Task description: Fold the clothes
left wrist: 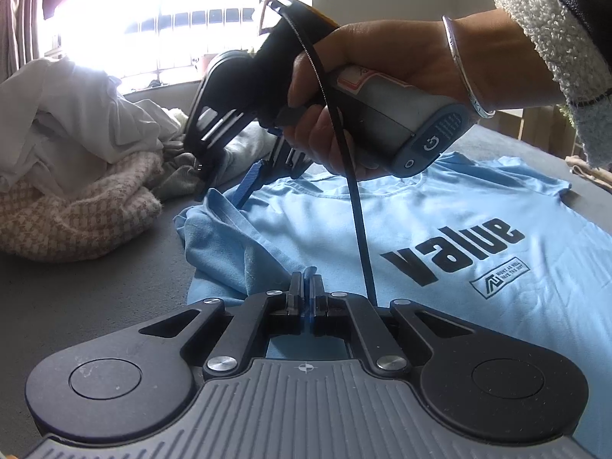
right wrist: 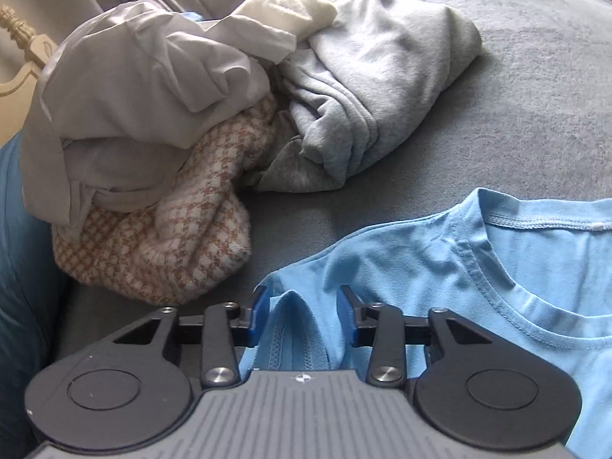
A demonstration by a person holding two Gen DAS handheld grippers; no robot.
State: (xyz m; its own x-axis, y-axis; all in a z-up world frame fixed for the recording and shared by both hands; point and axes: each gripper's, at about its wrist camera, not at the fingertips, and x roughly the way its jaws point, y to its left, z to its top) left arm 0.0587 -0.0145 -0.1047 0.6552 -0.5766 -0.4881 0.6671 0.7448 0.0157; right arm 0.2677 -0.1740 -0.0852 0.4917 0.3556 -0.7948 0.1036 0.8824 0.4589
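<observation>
Left wrist view: window (left wrist: pixel 164 19) blown out, heavy backlight, hand (left wrist: pixel 382 91) in shadow. Right wrist view: soft even daylight, mild shadows in clothes pile (right wrist: pixel 172 114). Both sharp at the centre, fisheye bending, dark corners.

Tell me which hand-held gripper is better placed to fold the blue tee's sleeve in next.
Right. The right hand-held gripper is open, its fingers straddling a raised sleeve fold of the blue T-shirt. The left hand-held gripper looks shut at the shirt's side edge, whether on cloth is unclear.

Black tool (left wrist: pixel 306 287), blue pads, silver screws, fleece cuff (left wrist: pixel 550 38).
</observation>
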